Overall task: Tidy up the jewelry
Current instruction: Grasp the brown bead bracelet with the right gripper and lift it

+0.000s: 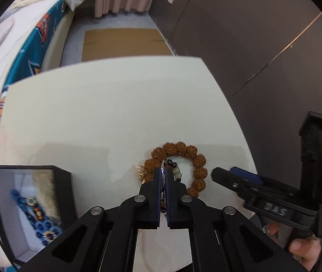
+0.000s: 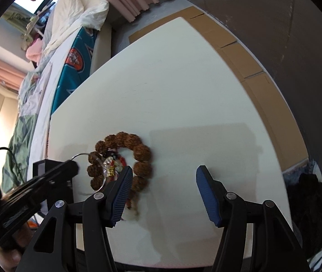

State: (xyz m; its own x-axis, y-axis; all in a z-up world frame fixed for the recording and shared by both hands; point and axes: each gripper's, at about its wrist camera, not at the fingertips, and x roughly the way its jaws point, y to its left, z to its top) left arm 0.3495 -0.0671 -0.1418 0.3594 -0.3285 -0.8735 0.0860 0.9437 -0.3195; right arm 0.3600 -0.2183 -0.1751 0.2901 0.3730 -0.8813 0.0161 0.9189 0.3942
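Note:
A bracelet of big brown rough beads point(image 1: 189, 158) lies on the white table point(image 1: 115, 113), with smaller dark, pale and gold beads tangled in it. My left gripper point(image 1: 163, 173) is shut on a thin silver bangle point(image 1: 163, 165) over the pile; the bangle shows as a silver ring in the right wrist view point(image 2: 103, 182). The brown bracelet also shows there point(image 2: 124, 156). My right gripper point(image 2: 163, 176) is open and empty, just right of the pile; it shows in the left wrist view point(image 1: 231, 176).
A black open box point(image 1: 34, 206) with a blue beaded piece point(image 1: 38, 217) inside stands at the table's left. A bed point(image 2: 54, 52) lies beyond the left edge, cardboard point(image 1: 124, 43) on the floor behind, a dark wall point(image 1: 262, 45) at right.

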